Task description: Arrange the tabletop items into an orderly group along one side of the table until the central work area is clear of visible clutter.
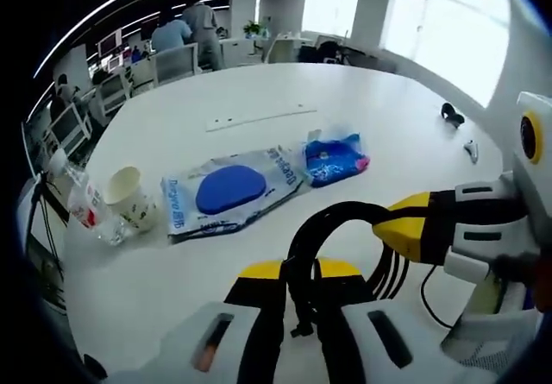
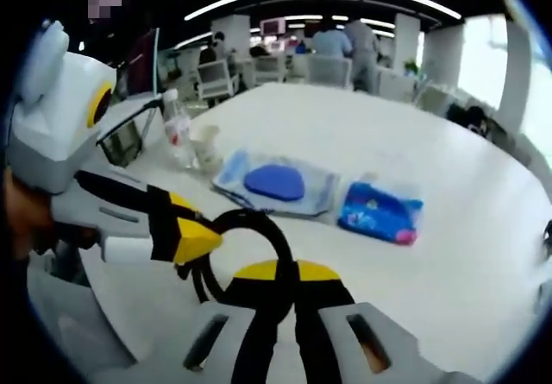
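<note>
A looped bundle of black cable (image 1: 332,229) sits at the near edge of the white table (image 1: 259,91), and both grippers are on it. In the left gripper view, the left gripper (image 1: 297,273) has its yellow-tipped jaws brought together around the strands at the bottom of the loop. The right gripper (image 1: 397,225) reaches in from the right and its yellow tip meets the upper right of the same loop. In the right gripper view the cable (image 2: 259,229) arches over the right gripper (image 2: 276,273), whose jaws are pressed together on it, while the left gripper (image 2: 194,237) comes in from the left with its tip against the loop's left side.

Beyond the cable, farther onto the table, lies a clear plastic bag holding a blue oval pad (image 1: 229,188). Just right of that bag is a small blue packet (image 1: 335,160). Left of the bag a paper cup (image 1: 129,196) lies tipped over beside a clear plastic bottle (image 1: 82,198) with a red label. Well beyond the cable to the right, near the table's far edge, rests a small dark object (image 1: 452,114), too small to identify. Behind the table stand office chairs (image 1: 172,60) and people (image 1: 185,26).
</note>
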The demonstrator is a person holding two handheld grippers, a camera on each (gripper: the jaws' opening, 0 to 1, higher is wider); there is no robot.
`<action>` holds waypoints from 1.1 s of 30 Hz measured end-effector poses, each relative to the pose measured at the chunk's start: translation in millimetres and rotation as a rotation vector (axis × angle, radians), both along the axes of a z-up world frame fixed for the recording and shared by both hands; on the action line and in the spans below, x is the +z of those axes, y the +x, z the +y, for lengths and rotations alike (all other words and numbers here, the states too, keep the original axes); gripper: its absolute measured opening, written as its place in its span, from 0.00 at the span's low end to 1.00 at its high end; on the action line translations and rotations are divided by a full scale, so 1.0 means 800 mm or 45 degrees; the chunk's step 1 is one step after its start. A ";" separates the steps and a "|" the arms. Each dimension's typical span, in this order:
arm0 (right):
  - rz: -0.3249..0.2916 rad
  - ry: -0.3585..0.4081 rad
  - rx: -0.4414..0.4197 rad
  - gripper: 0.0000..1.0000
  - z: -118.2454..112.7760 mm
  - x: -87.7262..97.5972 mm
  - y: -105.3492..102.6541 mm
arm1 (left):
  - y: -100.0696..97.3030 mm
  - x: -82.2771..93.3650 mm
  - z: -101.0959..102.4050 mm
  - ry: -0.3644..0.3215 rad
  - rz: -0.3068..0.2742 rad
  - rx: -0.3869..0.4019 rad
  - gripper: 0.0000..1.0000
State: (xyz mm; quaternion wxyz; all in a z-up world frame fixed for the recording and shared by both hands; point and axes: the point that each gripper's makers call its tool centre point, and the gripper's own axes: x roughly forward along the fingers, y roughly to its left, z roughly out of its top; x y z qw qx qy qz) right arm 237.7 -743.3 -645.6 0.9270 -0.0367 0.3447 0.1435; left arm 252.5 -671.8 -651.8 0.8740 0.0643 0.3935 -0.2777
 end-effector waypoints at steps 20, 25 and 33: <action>0.019 0.014 -0.049 0.01 -0.024 -0.008 0.030 | 0.034 -0.005 -0.025 0.024 0.008 -0.045 0.10; 0.047 0.020 -0.055 0.01 -0.027 -0.017 0.036 | 0.040 -0.014 -0.028 0.039 0.024 -0.049 0.10; 0.094 0.026 -0.046 0.01 -0.028 -0.034 0.048 | 0.050 -0.028 -0.028 0.066 0.052 -0.060 0.10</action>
